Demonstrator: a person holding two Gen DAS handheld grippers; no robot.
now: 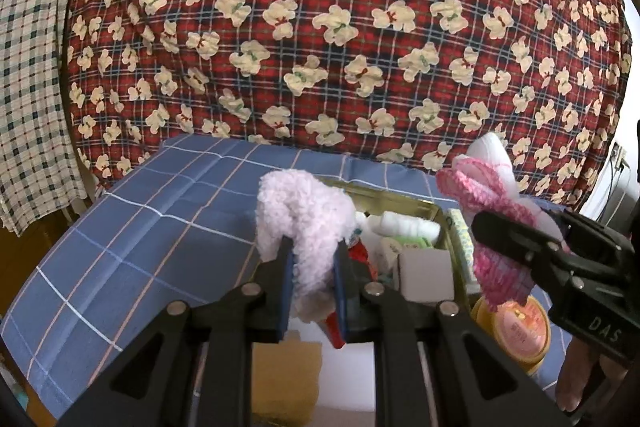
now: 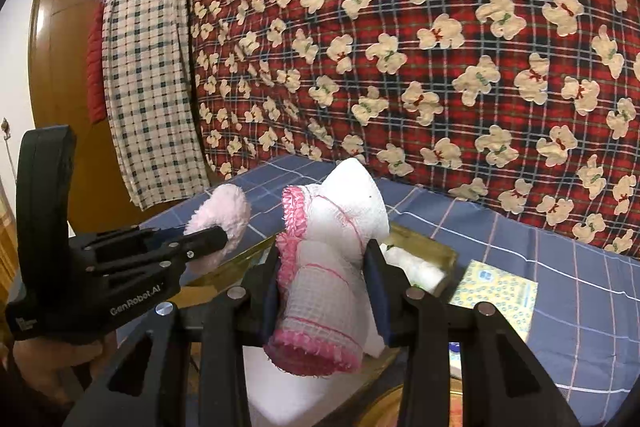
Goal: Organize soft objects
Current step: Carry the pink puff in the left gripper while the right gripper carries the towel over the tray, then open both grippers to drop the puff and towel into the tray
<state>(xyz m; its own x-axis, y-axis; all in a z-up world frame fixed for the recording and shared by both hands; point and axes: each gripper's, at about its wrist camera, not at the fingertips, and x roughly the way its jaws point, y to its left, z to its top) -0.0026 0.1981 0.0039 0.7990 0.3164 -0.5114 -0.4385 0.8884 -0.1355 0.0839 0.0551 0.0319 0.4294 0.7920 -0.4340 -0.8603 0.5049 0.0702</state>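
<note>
- The left gripper (image 1: 311, 259) was seen with its jaws pinched on a fluffy pale pink sock (image 1: 304, 211), held above an open gold tin (image 1: 404, 201); the tin was packed with small items
- The right gripper (image 2: 323, 283) was seen with its jaws clamped on a white sock with pink trim (image 2: 320, 267), held up beside the tin
- Both were backed by a blue checked cloth (image 1: 132, 223) and a red bear-print quilt (image 1: 360, 27)

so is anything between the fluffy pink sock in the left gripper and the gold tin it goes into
Nothing visible blocks it. The left gripper holds the fluffy pink sock above the open gold tin. The tin already holds small packets, and the right gripper holds its white-and-pink sock off to the side.
</note>
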